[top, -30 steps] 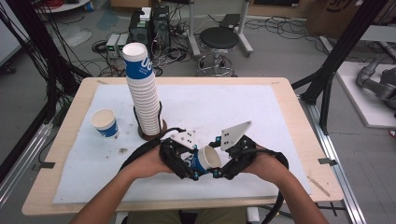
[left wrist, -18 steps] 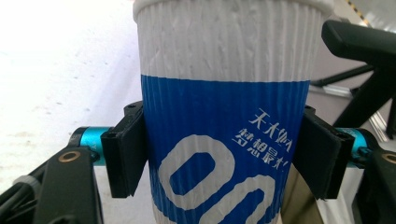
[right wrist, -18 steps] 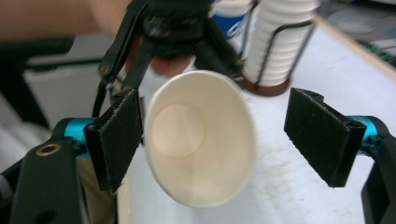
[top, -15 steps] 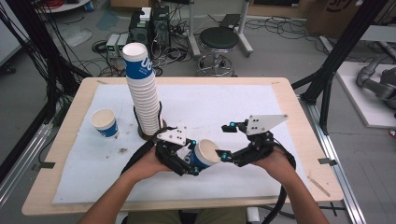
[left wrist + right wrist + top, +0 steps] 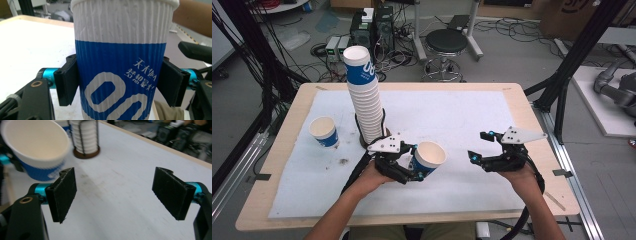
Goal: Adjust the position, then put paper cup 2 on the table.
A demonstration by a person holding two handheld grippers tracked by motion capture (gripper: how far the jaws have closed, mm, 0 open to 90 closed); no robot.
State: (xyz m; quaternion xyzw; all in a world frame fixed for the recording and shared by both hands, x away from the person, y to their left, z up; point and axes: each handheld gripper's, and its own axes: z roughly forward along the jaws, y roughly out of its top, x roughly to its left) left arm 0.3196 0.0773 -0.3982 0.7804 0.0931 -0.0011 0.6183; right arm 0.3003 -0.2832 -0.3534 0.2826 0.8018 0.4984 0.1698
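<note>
Paper cup (image 5: 428, 159), white ribbed upper band, blue lower part with white lettering, held above the white table cover (image 5: 452, 125) near the front middle of the table. Tilted, mouth up and leaning toward the person's right; inside looks bare. In the left gripper view the same cup (image 5: 120, 62) sits between the two black jaws, one pad pressed on each side of the blue band, rim above the pads.

Left gripper (image 5: 412, 167): clamped on the cup's lower body, jaws closed as far as the cup wall lets them. Grey three-cornered plate on top. The left hand (image 5: 367, 177) grips it from behind.

Right gripper (image 5: 476, 146): well apart from the cup, off to the person's right, over the cover. Jaws spread wide, nothing between them; the right gripper view shows bare cover in the gap between the pads (image 5: 62, 193), with the held cup (image 5: 37, 150) off to one side. The right hand (image 5: 519, 172) holds it.

Behind the left gripper: tall stack of paper cups (image 5: 364, 95) in a wire holder on a round brown base, standing upright, just beyond the held cup. Farther left, a single paper cup (image 5: 324, 131) stands upright on the cover, well apart from the stack.

Wooden table edge (image 5: 412, 86) frames the cover.
</note>
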